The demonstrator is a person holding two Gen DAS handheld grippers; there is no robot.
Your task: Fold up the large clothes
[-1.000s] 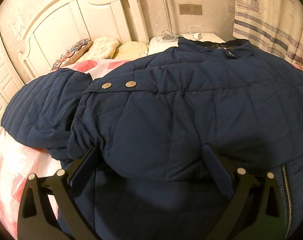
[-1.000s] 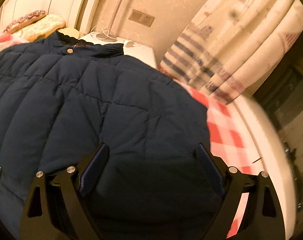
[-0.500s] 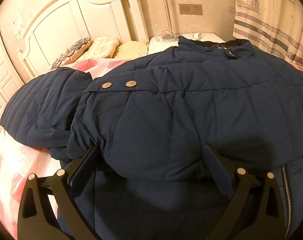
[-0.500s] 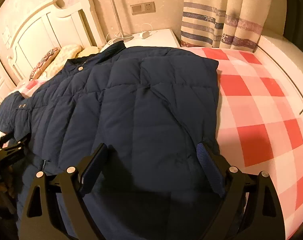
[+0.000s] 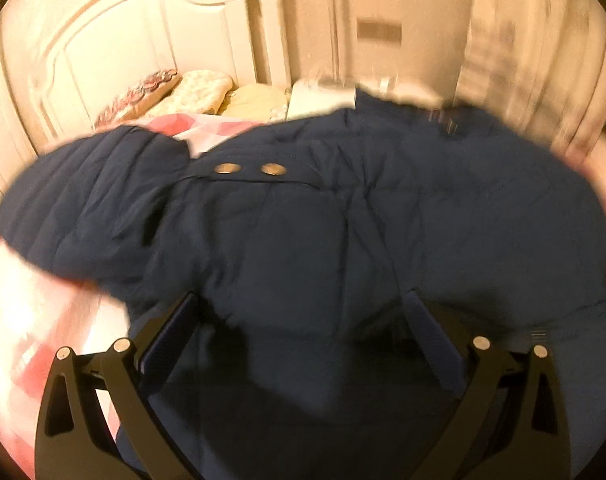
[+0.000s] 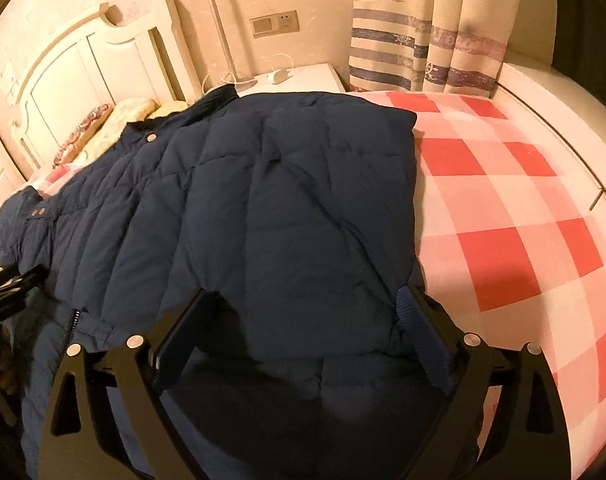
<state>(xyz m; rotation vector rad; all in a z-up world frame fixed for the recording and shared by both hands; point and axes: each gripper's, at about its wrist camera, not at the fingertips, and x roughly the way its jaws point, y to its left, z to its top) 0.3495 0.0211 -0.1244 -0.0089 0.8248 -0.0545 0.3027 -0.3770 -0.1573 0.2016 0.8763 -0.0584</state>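
Jaws of both tools stand wide apart and grip nothing. The left gripper (image 5: 299,344) and the right gripper (image 6: 303,340) each hover over the near hem area of the navy quilted puffer jacket (image 6: 271,208), with fabric showing between and ahead of the jaws; whether either touches it cannot be told.

The jacket lies spread on the bed with a red-and-pink checked cover (image 6: 511,240), collar at the far end from the jaws, toward the white headboard (image 6: 83,76). One side panel appears already turned in over the body, its straight edge running ahead of the right jaws. A sleeve or side section (image 5: 87,208) bulges off ahead and to the left of the left jaws, beside two metal snap buttons (image 5: 249,169). A zipper edge (image 6: 73,320) shows left of the right jaws. The left view is blurred.

Handling judgement: the garment looks soft, bulky and light for its volume, with a smooth shell likely to slide against itself and spring back from a crease. A shallow pinch of the shell alone may slip. The firmer holds would be the stitched hem, the seam lines or the cuff, taken deep between the jaws, with both layers gathered at the corners nearest each tool.
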